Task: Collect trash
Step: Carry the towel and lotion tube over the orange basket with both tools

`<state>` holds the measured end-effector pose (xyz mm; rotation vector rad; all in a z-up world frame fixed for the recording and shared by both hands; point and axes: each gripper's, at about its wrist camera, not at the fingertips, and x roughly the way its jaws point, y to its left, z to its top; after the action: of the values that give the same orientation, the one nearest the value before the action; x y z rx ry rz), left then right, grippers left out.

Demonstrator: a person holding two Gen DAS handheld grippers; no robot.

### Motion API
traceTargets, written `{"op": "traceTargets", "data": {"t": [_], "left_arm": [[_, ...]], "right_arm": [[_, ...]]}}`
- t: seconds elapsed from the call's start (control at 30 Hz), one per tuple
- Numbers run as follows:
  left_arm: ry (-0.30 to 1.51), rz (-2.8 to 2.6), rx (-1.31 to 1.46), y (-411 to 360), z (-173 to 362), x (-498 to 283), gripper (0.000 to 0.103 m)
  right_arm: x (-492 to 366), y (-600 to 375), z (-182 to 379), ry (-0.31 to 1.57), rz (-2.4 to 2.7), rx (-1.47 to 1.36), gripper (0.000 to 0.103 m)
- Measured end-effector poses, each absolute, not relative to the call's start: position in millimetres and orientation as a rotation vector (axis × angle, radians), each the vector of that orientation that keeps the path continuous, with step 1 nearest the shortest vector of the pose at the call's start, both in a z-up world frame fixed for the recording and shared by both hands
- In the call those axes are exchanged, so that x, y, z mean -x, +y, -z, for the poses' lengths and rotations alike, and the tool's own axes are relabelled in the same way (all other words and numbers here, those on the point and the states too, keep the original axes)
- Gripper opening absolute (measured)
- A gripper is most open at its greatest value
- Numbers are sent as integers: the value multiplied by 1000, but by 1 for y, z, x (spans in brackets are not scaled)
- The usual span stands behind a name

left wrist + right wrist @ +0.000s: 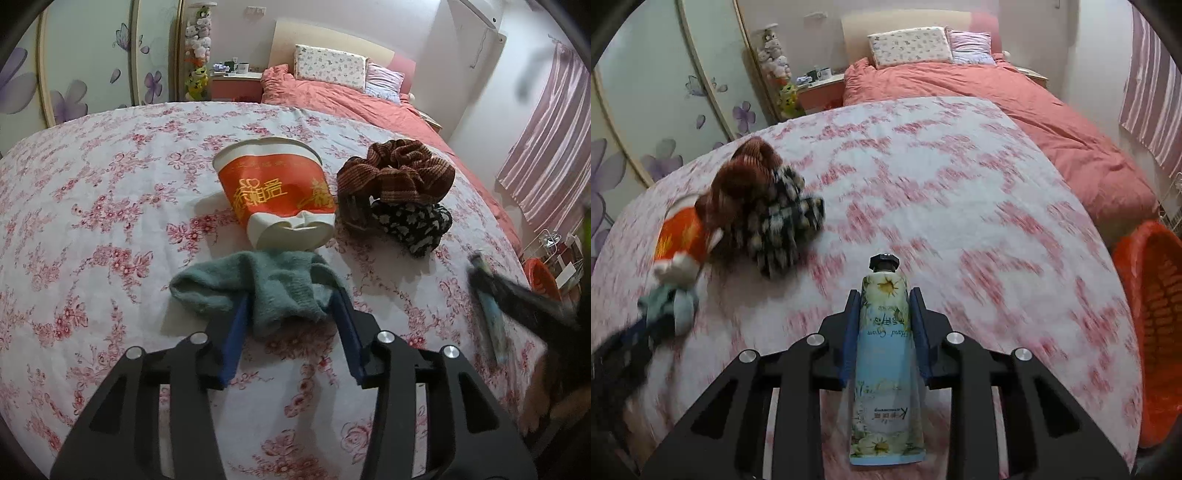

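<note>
1. Left gripper (291, 306), lower centre of the left wrist view: jaws apart, blue pads either side of a teal sock (258, 288); contact with the pads impossible to tell.
2. Just above the sock, mid-frame: crushed paper cup (273, 192), orange band with gold characters, lying on its side, white base toward the camera, touching the sock's upper edge.
3. Right of the cup: brown scrunchie (397, 171) stacked on a black floral scrunchie (413, 223), with a dark hair clip (352, 212) just beside the cup.
4. All lying on a floral sheet (110, 184) filling the middle of the frame.
5. Right gripper (884, 317), lower centre of the right wrist view: jaws clamped on a hand cream tube (882, 365), black cap pointing up-frame, crimped end toward the camera.
6. Same gripper and tube blurred at the right edge of the left wrist view.
7. Left side of the right wrist view, blurred: cup, scrunchies and sock clustered together.
8. Right edge of that view: orange basket (1148, 332) beside the sheet.
9. Upper part of both views: pink duvet (1034, 122), pillows (910, 44), nightstand with mugs.
</note>
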<state>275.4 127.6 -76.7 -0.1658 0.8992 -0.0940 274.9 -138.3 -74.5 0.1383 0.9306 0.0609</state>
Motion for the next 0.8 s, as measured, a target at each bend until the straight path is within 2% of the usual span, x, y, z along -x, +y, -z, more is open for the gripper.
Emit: {"op": "traceTargets", "data": {"t": [0.23,0.8], "left_arm": [[897,83,139,113,77,-277,46],[883,27,99,108,81,-277,47]], "right_arm": [[-229,-165,77,897,30,-119,28],[-226,-161,80,877,39,-91,29]]}}
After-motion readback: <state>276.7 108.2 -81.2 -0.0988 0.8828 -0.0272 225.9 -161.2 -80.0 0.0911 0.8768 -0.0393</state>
